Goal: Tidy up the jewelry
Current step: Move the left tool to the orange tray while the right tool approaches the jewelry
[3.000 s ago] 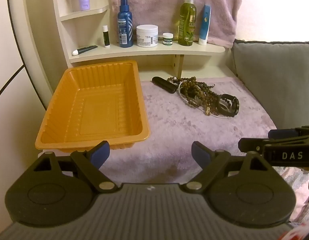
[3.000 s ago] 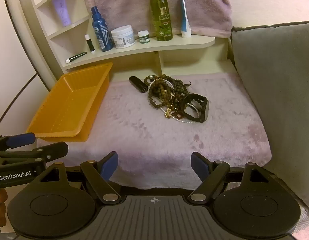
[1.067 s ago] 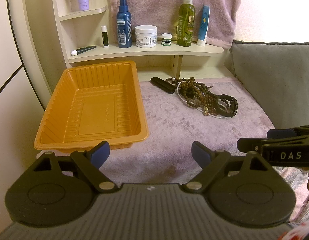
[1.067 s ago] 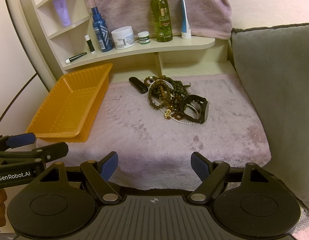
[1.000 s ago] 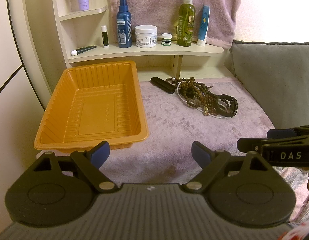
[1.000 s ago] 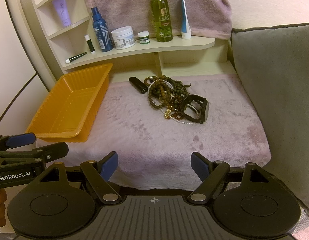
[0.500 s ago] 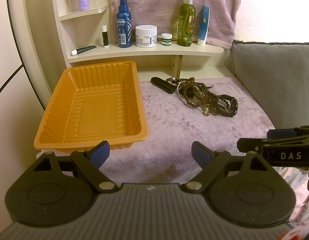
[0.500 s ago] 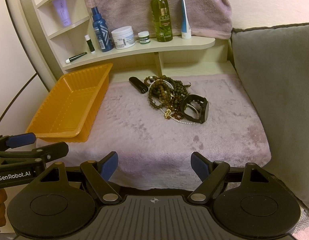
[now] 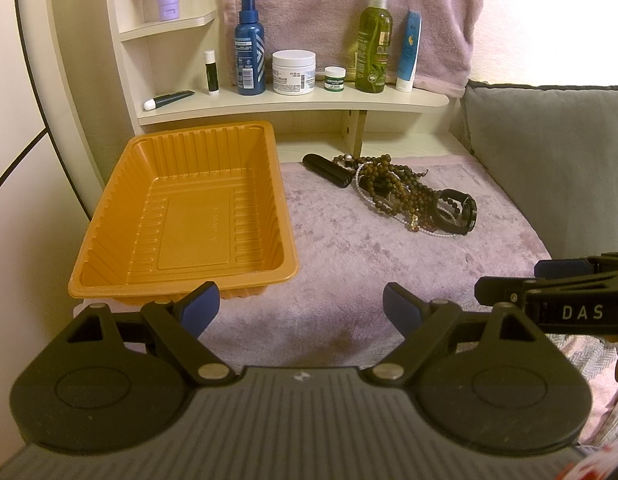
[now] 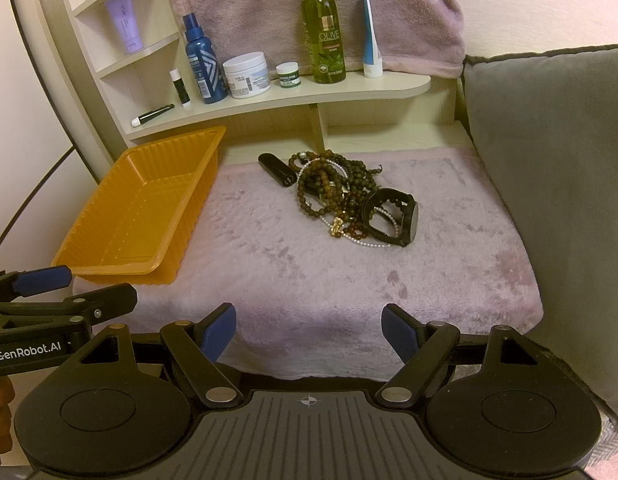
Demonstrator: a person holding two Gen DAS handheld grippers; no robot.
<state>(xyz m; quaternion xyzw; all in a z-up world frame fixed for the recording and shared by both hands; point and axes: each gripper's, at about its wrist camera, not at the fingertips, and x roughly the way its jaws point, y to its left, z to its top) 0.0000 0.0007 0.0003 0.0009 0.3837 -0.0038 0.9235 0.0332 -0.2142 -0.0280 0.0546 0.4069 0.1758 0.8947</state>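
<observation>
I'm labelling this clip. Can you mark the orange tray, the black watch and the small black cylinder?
orange tray [image 9: 285,208]: left wrist view, right wall.
black watch [image 10: 411,218]: right wrist view, its face.
black cylinder [image 10: 276,169]: right wrist view, mid-body.

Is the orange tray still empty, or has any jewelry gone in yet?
Empty. The orange tray shows only its bare ribbed floor; the beads and the black watch lie piled on the pink mat.

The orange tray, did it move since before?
No. The orange tray sits in the same spot below the shelf, left of the bead pile, as in the earlier pictures. The small shift three seconds ago looks like camera motion.
</observation>
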